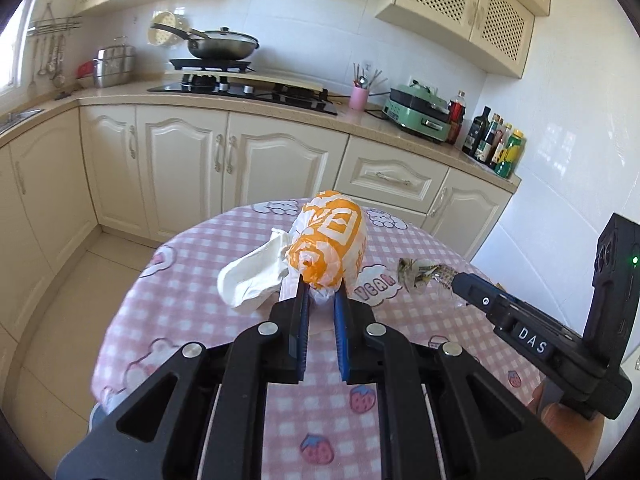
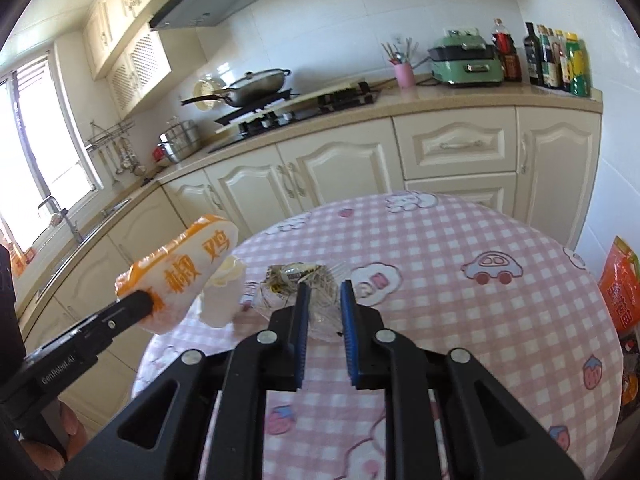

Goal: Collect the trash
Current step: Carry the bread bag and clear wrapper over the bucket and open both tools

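My left gripper is shut on an orange-and-white snack bag and holds it above the round table; the bag also shows in the right wrist view. A crumpled white wrapper lies on the table just left of the bag, and shows in the right wrist view. My right gripper is shut on a clear crinkled wrapper with yellow and black print, seen in the left wrist view held just above the table.
The table has a pink checked cloth. Cream kitchen cabinets and a counter with stove, wok, green appliance and bottles stand behind. An orange bag stands right of the table.
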Tool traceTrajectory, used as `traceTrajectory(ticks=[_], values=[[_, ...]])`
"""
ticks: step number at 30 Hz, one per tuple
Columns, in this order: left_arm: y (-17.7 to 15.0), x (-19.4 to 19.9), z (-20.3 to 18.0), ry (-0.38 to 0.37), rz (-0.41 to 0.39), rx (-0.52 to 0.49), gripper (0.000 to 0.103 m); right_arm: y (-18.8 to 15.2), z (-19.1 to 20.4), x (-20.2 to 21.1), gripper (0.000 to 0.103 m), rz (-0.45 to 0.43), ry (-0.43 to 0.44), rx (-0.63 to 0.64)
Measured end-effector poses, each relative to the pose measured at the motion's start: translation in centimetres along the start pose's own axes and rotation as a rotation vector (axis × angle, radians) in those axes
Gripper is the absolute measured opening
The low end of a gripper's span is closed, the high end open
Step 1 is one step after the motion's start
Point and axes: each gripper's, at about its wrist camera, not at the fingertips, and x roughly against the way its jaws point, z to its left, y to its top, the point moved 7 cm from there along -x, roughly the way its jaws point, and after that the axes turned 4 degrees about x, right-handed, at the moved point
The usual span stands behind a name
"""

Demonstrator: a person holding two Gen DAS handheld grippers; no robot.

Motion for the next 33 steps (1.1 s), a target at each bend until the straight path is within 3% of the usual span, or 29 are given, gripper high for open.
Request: traceTrajectory(ticks=[9,13,20,26,33], values=[[-0.9,7.8,6.9,0.062,-0.067,0.075,0.01,-0.8,11.1,2.3,0.015,-0.003,0.125,0.101],[-1.8,8.7,8.9,0.038,-0.041,0.113,0.01,-1.7,15.3,2.4,0.015,0.006,0.146,0.141],[-3.0,9.5,11.3,0.056,-0.046,0.162,0.01,-3.1,18.1,1.9,0.015,0.043,0.156,0.169],[-3.9,11.7,15.3,0.12,-0.078,0.218,0.01,-4.3,21.6,1.1,0.015,0.069,0.206,0.216],[-6.6,13.2,21.6,0.246,-0.053,0.3,0.01,-7.5,28.9,-1.5,0.015,0.143,0.304,0.292]])
